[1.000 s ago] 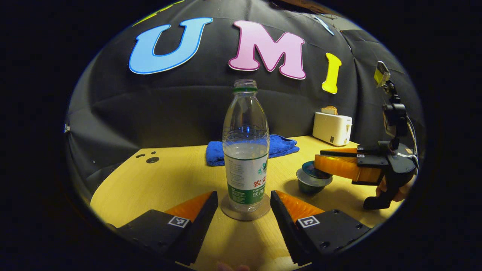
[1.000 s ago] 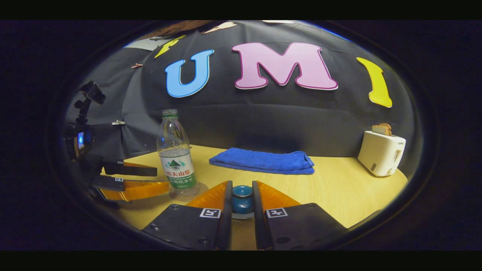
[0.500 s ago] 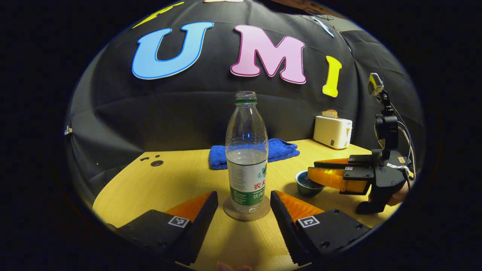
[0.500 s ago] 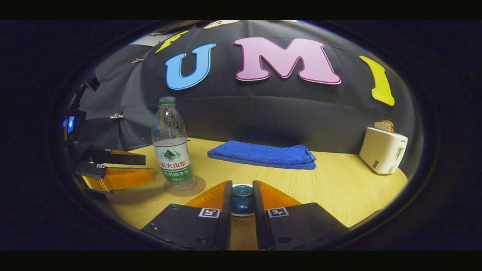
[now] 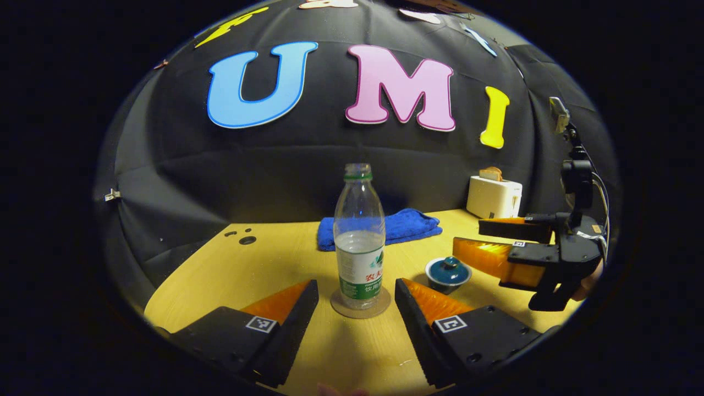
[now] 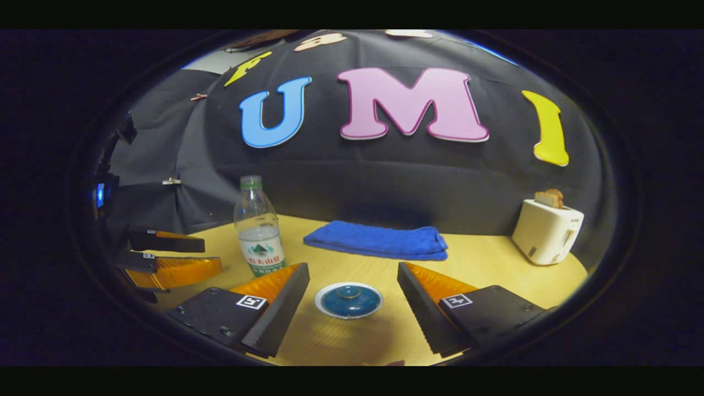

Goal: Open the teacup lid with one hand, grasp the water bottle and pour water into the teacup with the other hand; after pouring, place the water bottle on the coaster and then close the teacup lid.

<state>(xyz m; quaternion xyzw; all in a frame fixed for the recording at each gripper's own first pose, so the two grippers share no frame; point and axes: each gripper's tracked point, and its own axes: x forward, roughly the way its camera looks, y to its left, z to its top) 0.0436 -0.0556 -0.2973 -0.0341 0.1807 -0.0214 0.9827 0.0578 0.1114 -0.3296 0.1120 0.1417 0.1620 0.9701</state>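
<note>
The clear water bottle [image 5: 360, 236], partly full and uncapped, stands upright on the round coaster [image 5: 360, 303]. My left gripper [image 5: 356, 291] is open, its fingers on either side of the coaster and short of the bottle. The dark blue teacup [image 5: 446, 273] sits to the bottle's right with its lid on. In the right gripper view the lidded teacup [image 6: 348, 300] lies between the wide-open fingers of my right gripper [image 6: 352, 272], untouched. The bottle [image 6: 258, 231] stands to its left, with the left gripper [image 6: 212, 254] beyond it. The right gripper [image 5: 467, 234] hangs open just right of the cup.
A folded blue towel [image 6: 377, 241] lies at the back of the wooden table [image 6: 484, 264]. A white toaster [image 6: 547, 231] with toast in it stands at the back right. Small holes [image 5: 246, 240] mark the table's far left corner.
The right gripper, shut on the lid knob before, has opened and pulled back, leaving the lid on the teacup. The left gripper has drawn back from the bottle.
</note>
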